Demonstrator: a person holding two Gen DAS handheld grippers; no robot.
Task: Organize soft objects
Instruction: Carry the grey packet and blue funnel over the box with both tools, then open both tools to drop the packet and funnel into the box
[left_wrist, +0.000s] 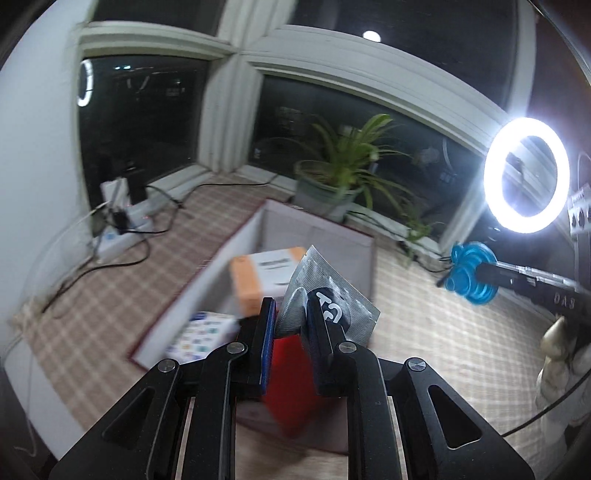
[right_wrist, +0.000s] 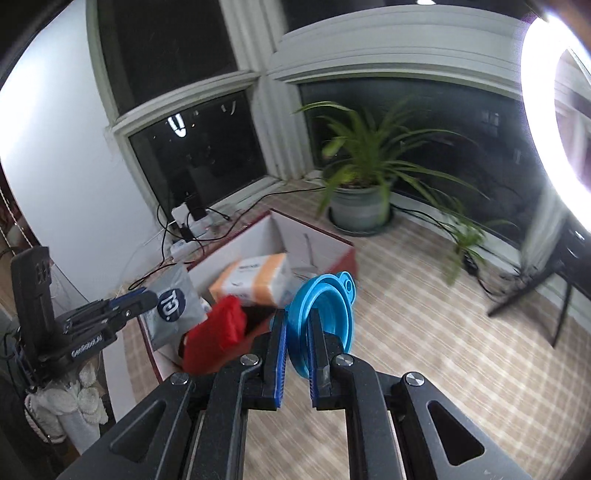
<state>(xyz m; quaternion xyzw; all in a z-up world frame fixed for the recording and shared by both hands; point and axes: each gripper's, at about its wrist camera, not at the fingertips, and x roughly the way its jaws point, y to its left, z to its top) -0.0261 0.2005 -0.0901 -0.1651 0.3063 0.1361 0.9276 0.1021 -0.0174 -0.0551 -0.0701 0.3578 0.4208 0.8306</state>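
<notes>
My left gripper (left_wrist: 290, 314) is shut on a grey foil pouch (left_wrist: 332, 291) with a dark round logo, held above an open box (left_wrist: 321, 236) with white inner walls. The same pouch (right_wrist: 173, 306) and left gripper (right_wrist: 142, 301) show at the left of the right wrist view. My right gripper (right_wrist: 297, 325) is shut on a blue collapsible silicone funnel (right_wrist: 325, 317), just right of the box (right_wrist: 314, 236). That funnel (left_wrist: 472, 273) and the right gripper (left_wrist: 491, 271) appear at the right of the left wrist view. In the box lie an orange-and-white pack (right_wrist: 255, 280), a red soft item (right_wrist: 218, 332) and a patterned pack (left_wrist: 201, 334).
The box stands on a checked mat (right_wrist: 424, 295). A potted plant (right_wrist: 360, 206) sits behind it by the dark windows. A power strip with cables (right_wrist: 188, 236) lies at the left wall. A bright ring light (left_wrist: 526, 175) on a stand (right_wrist: 532, 291) is at the right.
</notes>
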